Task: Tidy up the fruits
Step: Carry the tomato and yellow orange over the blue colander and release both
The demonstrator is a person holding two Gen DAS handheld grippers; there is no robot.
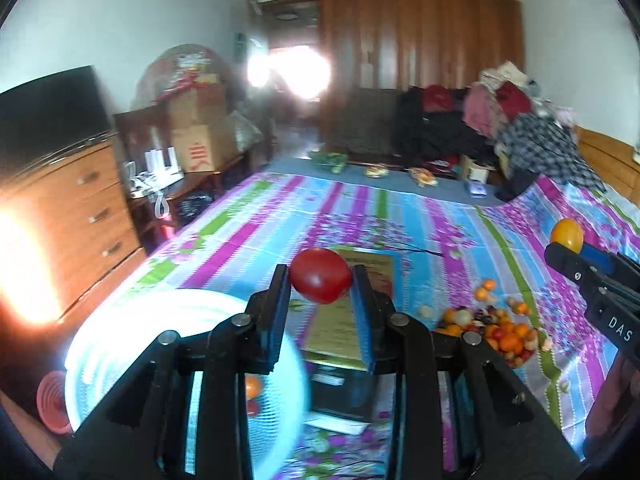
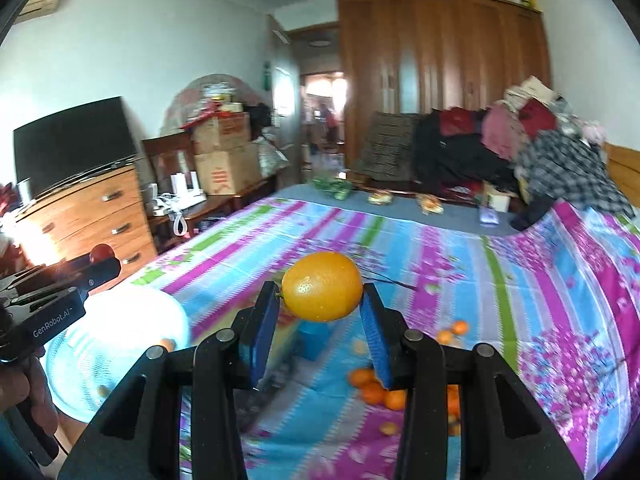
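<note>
Holding a red fruit (image 1: 320, 275) w/ pads pinched on its sides, the left gripper (image 1: 321, 280) hangs above the bed (image 1: 400, 208); white basket (image 1: 120, 340) sits low left, fruit pile (image 1: 492, 332) lies on the bedspread to the right; right gripper (image 2: 322, 292) is clamped on an orange fruit (image 2: 322, 286), fingers (image 2: 374, 320) partly spread around it. Both fruits look light, smooth, prob. slippery & easily bruised; best gripped at the widest middle, gentle squeeze. Writing: "GenRobot.AI" on left gripper's side in right wrist view; "DAS" on right gripper in left wrist view.
</note>
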